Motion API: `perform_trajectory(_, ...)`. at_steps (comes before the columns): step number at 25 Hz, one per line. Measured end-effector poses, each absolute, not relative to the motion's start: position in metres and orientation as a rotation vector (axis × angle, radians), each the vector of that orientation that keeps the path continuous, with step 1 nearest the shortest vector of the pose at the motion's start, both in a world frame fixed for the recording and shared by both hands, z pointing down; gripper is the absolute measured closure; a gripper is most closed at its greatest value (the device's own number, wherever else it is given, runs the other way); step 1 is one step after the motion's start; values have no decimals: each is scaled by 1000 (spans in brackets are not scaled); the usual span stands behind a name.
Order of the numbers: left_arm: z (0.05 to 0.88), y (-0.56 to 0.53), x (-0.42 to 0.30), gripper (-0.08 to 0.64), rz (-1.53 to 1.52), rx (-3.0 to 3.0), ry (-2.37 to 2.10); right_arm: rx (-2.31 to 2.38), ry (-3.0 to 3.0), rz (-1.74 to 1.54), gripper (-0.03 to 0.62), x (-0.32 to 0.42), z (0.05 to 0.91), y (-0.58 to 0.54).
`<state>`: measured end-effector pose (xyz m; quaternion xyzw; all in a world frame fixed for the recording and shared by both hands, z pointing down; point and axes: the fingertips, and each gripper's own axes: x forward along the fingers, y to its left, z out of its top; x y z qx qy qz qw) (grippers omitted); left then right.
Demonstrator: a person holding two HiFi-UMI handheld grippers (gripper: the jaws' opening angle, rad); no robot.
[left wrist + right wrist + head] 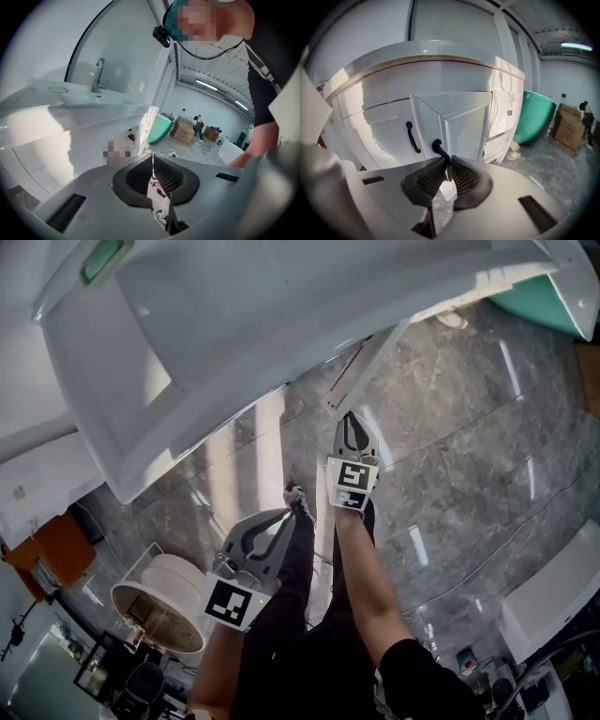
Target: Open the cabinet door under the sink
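Right gripper (448,165) clamped on curved black handle (437,147) of white panelled cabinet door (464,124), ajar beneath white sink counter (422,51). Left gripper (153,164) closed, empty, well back from cabinet.

The right tongs (447,163), arm outstretched, clamp the black door handle (436,146); the left tongs (296,495) hang short of that handle, jaws together on nothing.

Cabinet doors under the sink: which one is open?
The right door, swung outward, its black handle in the right gripper; the left door sits flat, closed.
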<state>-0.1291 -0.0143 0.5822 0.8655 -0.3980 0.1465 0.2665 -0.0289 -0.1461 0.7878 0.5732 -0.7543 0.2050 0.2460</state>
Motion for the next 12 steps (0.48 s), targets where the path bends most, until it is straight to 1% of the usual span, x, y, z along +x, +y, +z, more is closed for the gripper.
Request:
perform_trajectory(6, 586, -15, -99, 543, 400, 2324, -1054, 1439, -2154, 534, 495, -15, 788, -139)
perform_trajectory(12, 585, -22, -87, 543, 400, 2296, -1104, 1549, -2105, 608, 500, 6, 787, -132)
